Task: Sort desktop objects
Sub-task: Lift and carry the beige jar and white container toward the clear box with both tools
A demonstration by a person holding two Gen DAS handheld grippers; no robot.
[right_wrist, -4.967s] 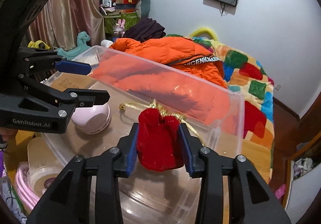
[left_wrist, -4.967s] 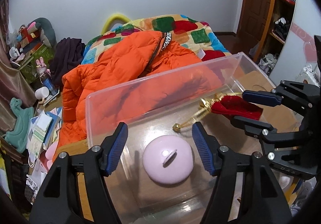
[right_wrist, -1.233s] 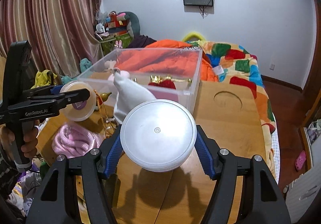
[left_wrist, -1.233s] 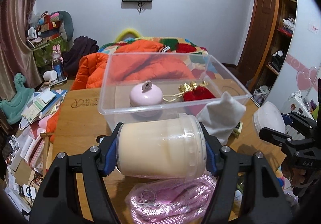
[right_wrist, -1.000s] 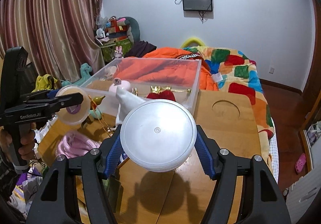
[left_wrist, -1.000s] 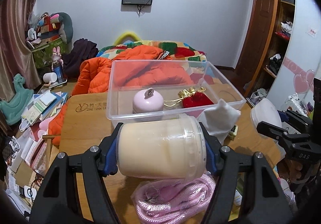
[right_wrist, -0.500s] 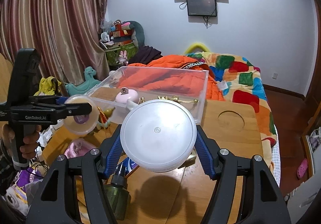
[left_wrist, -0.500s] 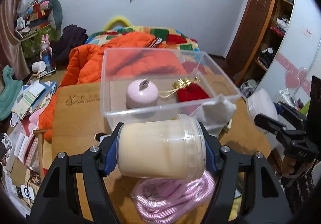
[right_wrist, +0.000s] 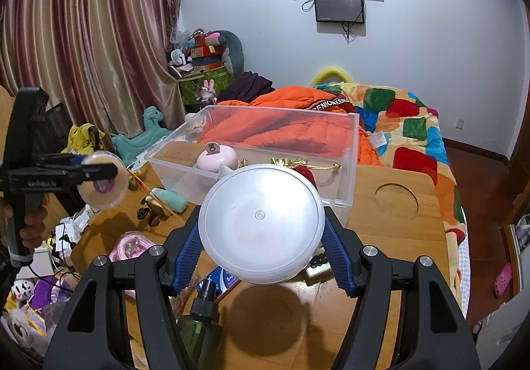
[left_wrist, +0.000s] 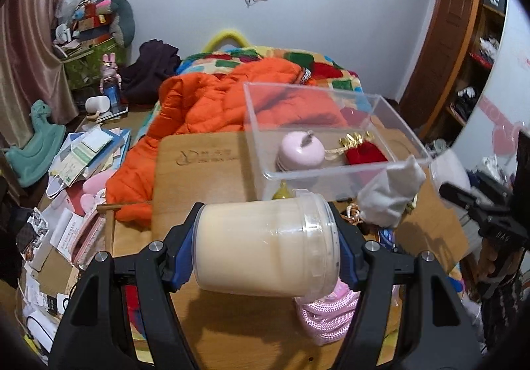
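My left gripper [left_wrist: 266, 247] is shut on a cream plastic jar [left_wrist: 265, 245], held sideways above the wooden table [left_wrist: 198, 177]. In the right wrist view the same jar [right_wrist: 102, 179] shows at the left with a hand below. My right gripper [right_wrist: 261, 237] is shut on the jar's round white lid [right_wrist: 261, 224]. Beyond stands a clear plastic bin [left_wrist: 331, 171] holding a pink round case [left_wrist: 301, 153] and a red pouch [left_wrist: 362, 153] with gold cord. A white cloth bag [left_wrist: 391, 191] leans against the bin's near wall.
A pink rope coil [left_wrist: 328, 317] lies under the jar. A green bottle [right_wrist: 198, 327], a teal tube [right_wrist: 170, 199] and small trinkets lie on the table. An orange jacket [left_wrist: 205, 114] and bed are behind; papers [left_wrist: 86, 151] clutter the floor at left.
The left gripper has swung left with the jar, so the bin now sits to the right in its view. The right gripper holds its lid nearly still.
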